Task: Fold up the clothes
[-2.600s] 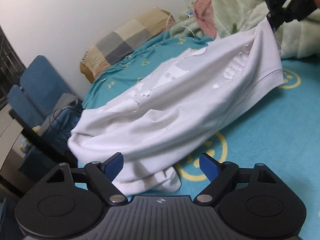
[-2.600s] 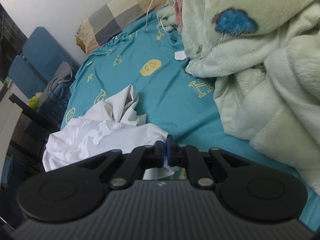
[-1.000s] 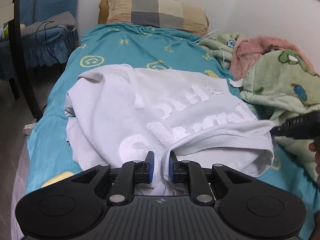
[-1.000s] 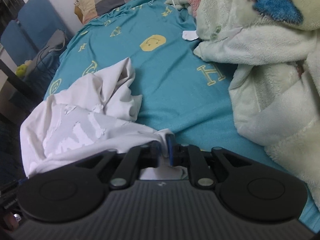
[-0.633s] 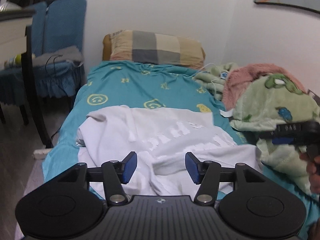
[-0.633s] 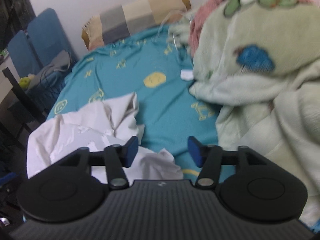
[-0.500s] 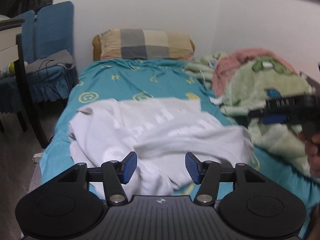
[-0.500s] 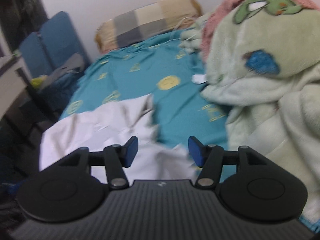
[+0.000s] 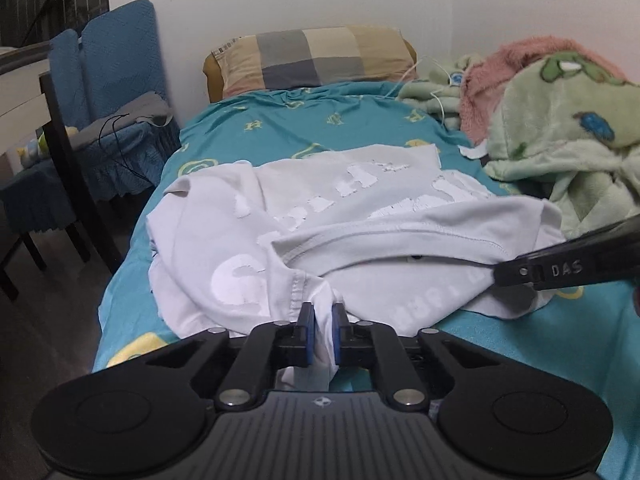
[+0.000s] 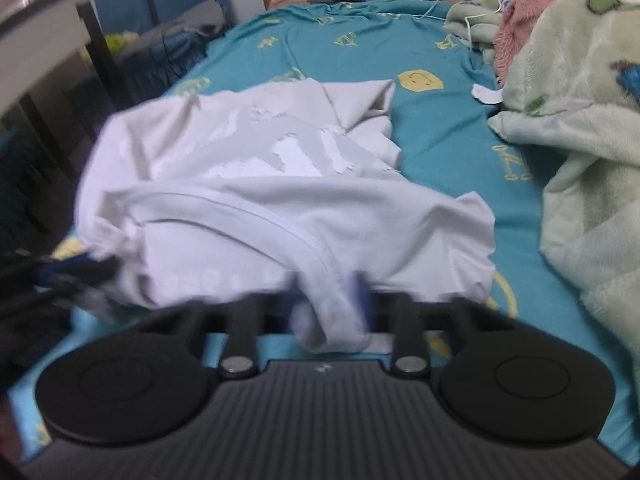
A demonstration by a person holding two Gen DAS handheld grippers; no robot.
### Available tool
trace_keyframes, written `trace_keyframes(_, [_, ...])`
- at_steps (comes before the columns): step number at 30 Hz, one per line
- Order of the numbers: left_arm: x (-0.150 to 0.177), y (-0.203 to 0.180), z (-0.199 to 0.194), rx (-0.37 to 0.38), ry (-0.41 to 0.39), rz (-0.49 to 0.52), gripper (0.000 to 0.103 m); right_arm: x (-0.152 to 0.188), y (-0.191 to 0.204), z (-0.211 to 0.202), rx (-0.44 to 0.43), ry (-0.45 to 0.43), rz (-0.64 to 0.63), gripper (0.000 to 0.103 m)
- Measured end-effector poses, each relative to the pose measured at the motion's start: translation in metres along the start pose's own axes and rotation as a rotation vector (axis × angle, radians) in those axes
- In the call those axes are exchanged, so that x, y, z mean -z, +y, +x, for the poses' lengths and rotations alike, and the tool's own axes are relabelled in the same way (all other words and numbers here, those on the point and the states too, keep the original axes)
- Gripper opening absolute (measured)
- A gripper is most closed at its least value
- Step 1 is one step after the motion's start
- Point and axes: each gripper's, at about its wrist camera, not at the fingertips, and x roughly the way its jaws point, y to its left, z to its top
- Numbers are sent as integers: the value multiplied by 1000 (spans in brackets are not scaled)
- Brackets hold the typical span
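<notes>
On the bed (image 9: 360, 120) we have both claws, left (image 9: 321, 334) and right (image 10: 332, 312), just closed on the white T-shirt (image 9: 248, 240)'s limp, light hem, sagging between grips.

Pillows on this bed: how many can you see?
1. A checked pillow lies at the far end of the bed, against the wall, beyond the white T-shirt. The heaped green blanket on the right could hide another.

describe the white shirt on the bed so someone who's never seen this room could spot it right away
On the teal bedsheet, near the foot end, the white T-shirt lies crumpled. It alone is white with peeling white print, unlike the fluffy green blanket and checked pillow.
</notes>
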Motion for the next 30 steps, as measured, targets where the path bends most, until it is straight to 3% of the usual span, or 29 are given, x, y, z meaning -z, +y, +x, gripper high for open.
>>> trace_keyframes(6, [7, 9, -46, 40, 12, -6, 7, -13, -14, -32, -64, -100, 99, 6])
trace_keyframes(11, [17, 5, -76, 63, -5, -11, 8, -18, -25, -70, -187, -179, 184, 6])
trace_keyframes(13, [19, -3, -87, 73, -49, 7, 10, -18, -28, -79, -238, -202, 203, 6])
trace_keyframes(16, [16, -21, -98, 64, -130, 50, 40, -20, -29, -91, -314, -236, 216, 6])
trace_keyframes(18, [12, -36, -95, 50, -174, 76, 53, -21, -28, -95, -356, -247, 216, 6])
trace_keyframes(22, [-1, -67, -69, -74, -248, 117, 63, -20, -29, -101, -431, -261, 223, 6])
trace_keyframes(27, [-20, -68, -41, -179, -305, -41, 66, -20, -29, -110, -517, -295, 205, 6])
trace_keyframes(30, [-18, -56, -41, -194, -288, -151, 66, -21, -27, -112, -525, -329, 200, 6])
